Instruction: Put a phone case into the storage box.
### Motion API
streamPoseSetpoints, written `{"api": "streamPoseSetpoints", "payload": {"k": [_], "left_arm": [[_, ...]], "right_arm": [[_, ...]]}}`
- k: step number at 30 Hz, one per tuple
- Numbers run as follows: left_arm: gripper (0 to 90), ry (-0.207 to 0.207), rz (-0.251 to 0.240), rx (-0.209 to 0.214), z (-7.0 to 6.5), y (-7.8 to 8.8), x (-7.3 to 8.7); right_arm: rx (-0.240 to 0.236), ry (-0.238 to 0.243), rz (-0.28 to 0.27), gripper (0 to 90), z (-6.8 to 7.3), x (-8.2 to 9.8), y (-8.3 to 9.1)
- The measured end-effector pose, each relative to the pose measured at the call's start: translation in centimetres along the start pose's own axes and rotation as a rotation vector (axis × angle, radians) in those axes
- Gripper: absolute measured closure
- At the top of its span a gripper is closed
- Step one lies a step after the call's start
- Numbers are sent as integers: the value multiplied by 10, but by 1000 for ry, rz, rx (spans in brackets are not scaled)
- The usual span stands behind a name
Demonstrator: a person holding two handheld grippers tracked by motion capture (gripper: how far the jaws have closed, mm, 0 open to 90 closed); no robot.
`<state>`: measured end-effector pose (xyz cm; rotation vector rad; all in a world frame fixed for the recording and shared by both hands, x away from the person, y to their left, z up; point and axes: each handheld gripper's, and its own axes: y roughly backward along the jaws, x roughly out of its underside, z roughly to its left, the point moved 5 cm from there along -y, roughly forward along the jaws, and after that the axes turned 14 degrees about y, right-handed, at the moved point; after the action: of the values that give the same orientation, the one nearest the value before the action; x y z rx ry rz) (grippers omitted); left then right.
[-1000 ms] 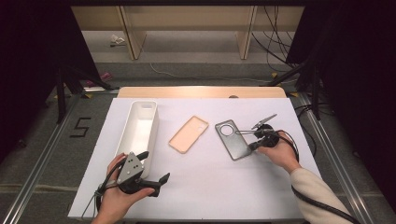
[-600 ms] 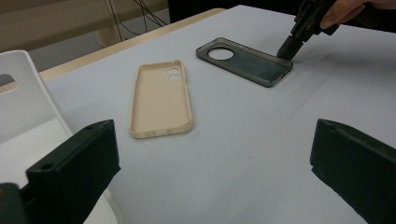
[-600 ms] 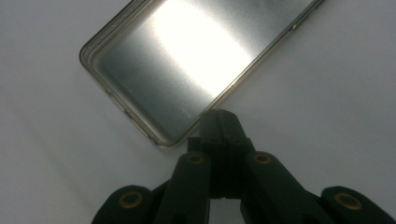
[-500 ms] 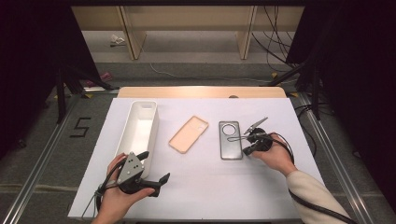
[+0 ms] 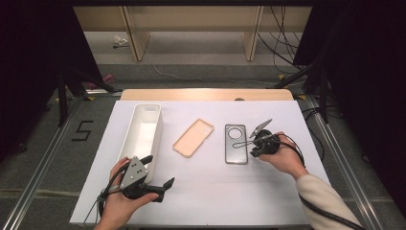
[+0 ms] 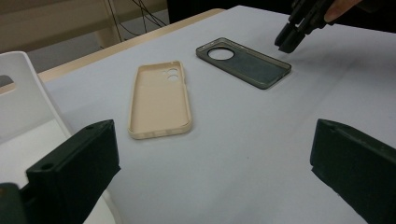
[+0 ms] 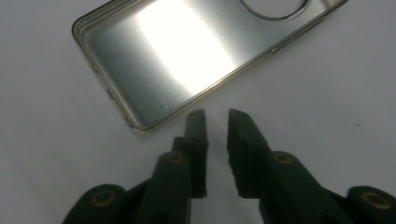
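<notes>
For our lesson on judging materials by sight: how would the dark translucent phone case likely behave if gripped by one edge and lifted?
The dark phone case is a thin, hollow shell, so probably light. Its glossy inside, seen in the right gripper view, suggests slippery. Thin walls and the big camera hole may let it flex, though it lies flat and won't roll.

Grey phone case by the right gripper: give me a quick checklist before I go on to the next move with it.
1. Grey phone case lies flat on the table, open side up: ok.
2. Right gripper free of the case: ok; its jaws have just been opening, a narrow gap, nothing between them.
3. Right gripper tips clear of the case's long edge: ok, just beside it, apart.
4. Beige phone case apart from the grey one: ok.
5. White bin upright with room inside: ok.
6. Left gripper open and holding nothing, near the bin's near end: ok.
</notes>
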<state>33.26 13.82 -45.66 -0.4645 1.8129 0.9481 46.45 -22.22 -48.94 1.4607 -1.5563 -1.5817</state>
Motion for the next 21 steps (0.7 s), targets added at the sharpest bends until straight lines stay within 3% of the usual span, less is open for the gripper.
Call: {"api": "streamPoseSetpoints", "payload": {"k": [2,5,9,12,21], "left_arm": [[7,-2,1,1,0,0,0],[7,-3,2,3,-1,-1,0],[7,-3,3,3,-1,0,0],[7,-2,2,3,-1,0,0],[7,-5,4,4,-1,-1,0]], "right_arm": [[26,76,12,540,0,-5,5],[45,178,19,392,4,-12,8],[36,278,66,278,13,-20,7],[35,327,89,181,18,-24,6],[29,406,128,188,29,-33,3]]}}
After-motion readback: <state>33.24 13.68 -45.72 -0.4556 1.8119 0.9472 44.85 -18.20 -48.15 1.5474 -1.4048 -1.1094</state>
